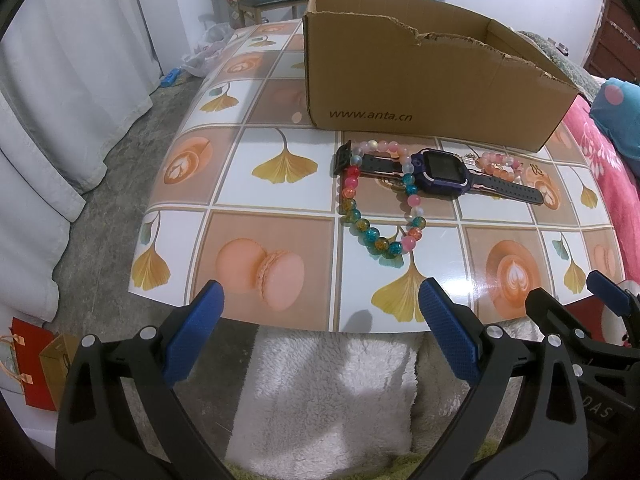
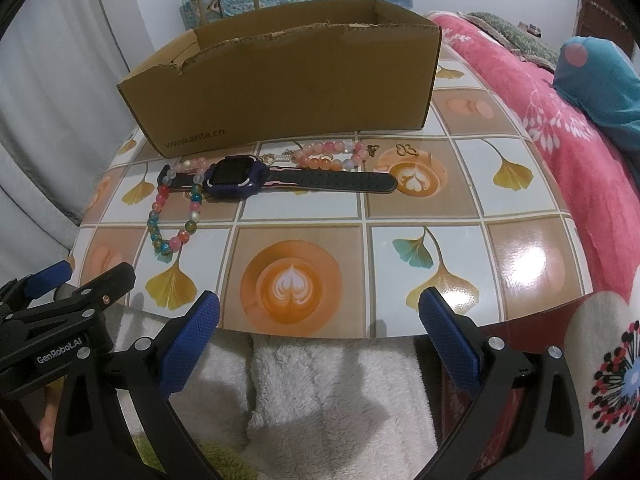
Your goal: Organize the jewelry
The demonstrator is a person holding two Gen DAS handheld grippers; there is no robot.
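Your left claw [image 1: 320, 312] and right claw [image 2: 319, 320] both hang spread wide and empty at the near edge of the patterned tabletop [image 2: 520, 256]. A purple watch [image 2: 236, 178] lies flat in front of the torn cardboard box [image 2: 288, 92], its strap over a multicoloured bead bracelet [image 1: 376, 216]. A pink bead bracelet [image 2: 328, 156] sits just behind the watch, partly hidden. 2 small gold pieces [image 2: 406, 150] beside it are too tiny to identify. The box's inside is out of sight.
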